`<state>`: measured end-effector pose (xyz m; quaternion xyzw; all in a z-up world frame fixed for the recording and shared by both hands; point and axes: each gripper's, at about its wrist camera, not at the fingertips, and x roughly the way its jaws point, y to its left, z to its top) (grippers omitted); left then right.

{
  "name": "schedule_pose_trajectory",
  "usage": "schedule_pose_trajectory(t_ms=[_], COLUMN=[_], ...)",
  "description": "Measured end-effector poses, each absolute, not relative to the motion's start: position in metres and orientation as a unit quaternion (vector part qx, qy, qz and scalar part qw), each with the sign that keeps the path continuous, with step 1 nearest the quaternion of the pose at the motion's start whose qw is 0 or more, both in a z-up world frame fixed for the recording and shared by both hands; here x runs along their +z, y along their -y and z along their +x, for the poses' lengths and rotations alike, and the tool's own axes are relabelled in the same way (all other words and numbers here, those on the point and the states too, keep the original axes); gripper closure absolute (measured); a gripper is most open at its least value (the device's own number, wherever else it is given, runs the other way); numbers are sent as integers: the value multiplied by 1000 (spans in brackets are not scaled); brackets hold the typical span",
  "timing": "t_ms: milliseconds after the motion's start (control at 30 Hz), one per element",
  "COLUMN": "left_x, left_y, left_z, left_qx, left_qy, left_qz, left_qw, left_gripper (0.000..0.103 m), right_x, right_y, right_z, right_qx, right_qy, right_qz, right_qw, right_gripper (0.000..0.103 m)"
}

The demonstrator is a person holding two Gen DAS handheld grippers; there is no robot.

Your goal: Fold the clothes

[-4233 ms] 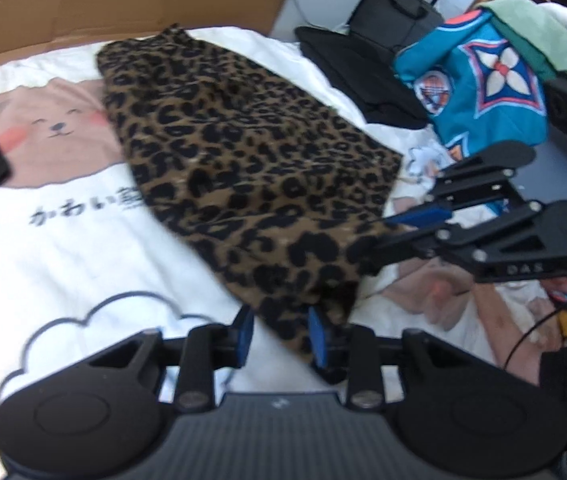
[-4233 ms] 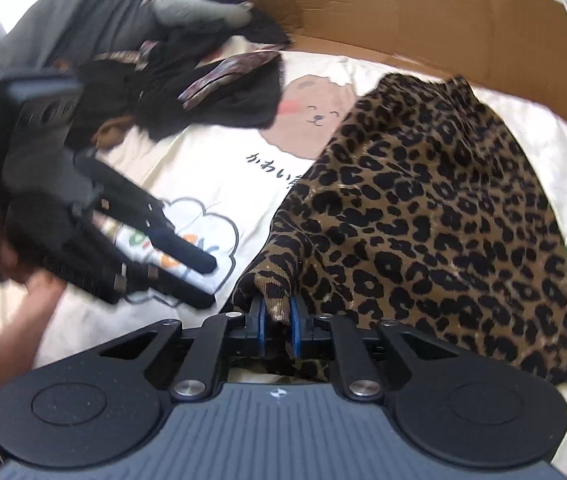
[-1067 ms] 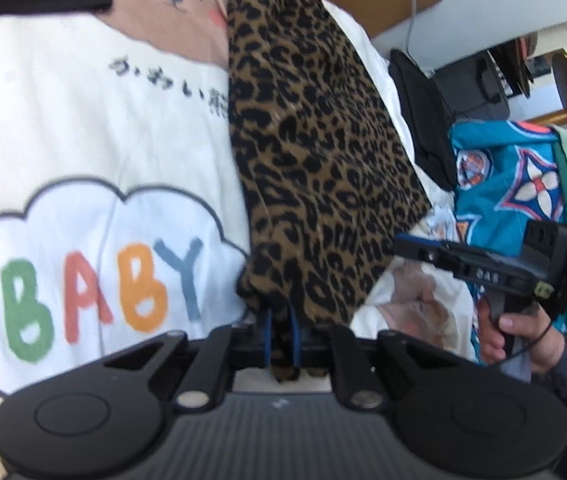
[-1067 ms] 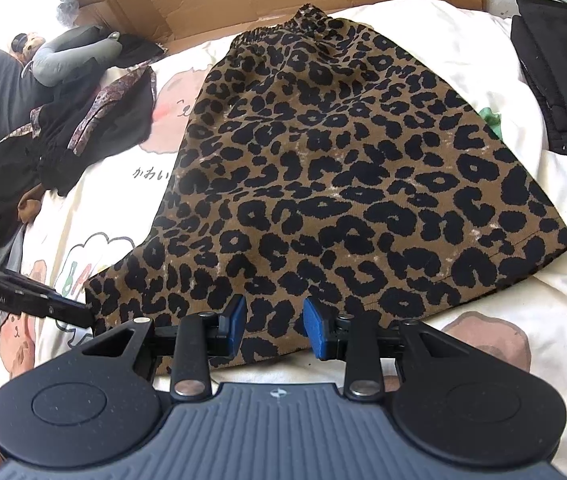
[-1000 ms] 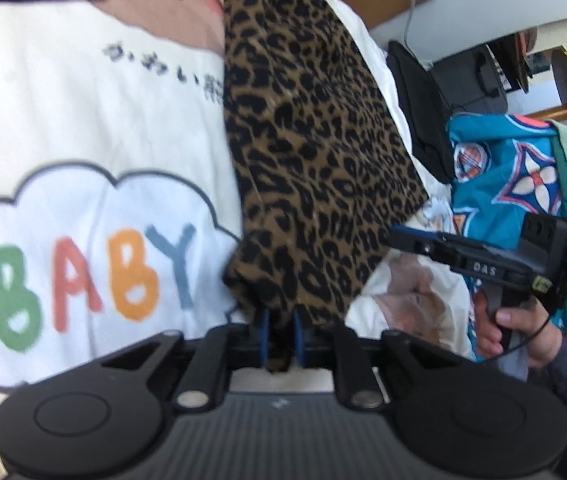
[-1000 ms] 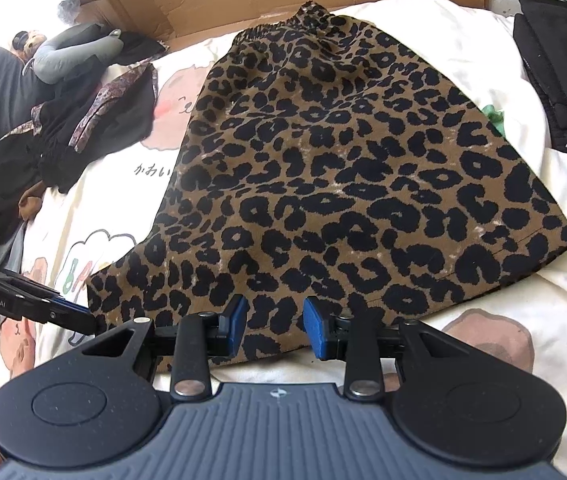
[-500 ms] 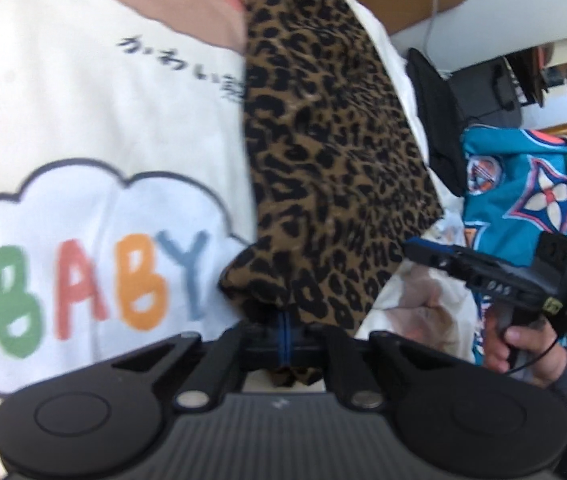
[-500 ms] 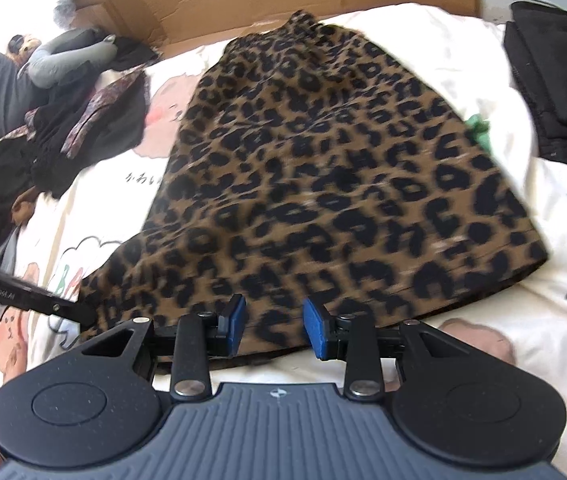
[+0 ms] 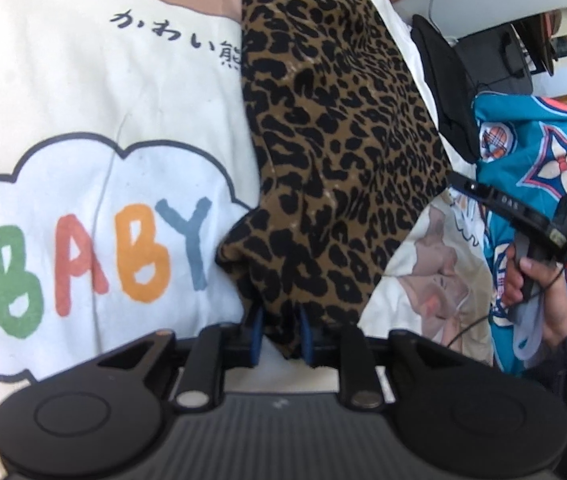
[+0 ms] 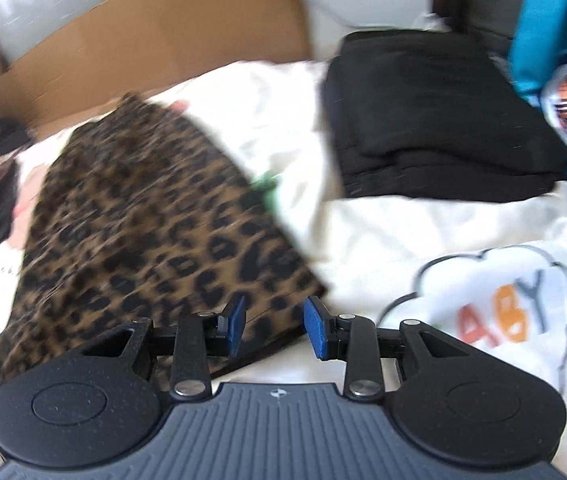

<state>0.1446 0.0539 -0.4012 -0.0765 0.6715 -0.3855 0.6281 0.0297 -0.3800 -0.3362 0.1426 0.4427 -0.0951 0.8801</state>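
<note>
Cream cartoon-print bedsheet under leopard-print skirt, cardboard behind.

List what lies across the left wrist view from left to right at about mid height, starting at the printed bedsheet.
BABY cloud print on the sheet → leopard-print skirt → right gripper with the hand holding it → teal patterned garment.

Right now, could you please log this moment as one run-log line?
left gripper: opening, leopard skirt corner between pads | right gripper: open, empty | skirt flat on bedsheet
</note>
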Motion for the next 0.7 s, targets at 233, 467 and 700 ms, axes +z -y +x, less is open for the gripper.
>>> schedule_pose_trajectory(t_ms=[233,467,700], left_x=[-401,-403,-401], left_y=[-59,-52,-55], left_z=[146,142,142], left_qx=[-382,-390,-399], left_qy=[-676,-676,-677], left_qz=[-74,-66,-48], left_qw=[626,622,617], left_gripper=[77,77,77], right_x=[-349,-340,-342], right_y=[395,377,376], right_z=[42,47,60], right_qx=[-101,-66,-67], right_qy=[-458,-459,-454], right_qz=[131,90,61], right_qw=[874,881,886], right_gripper=[61,101,101])
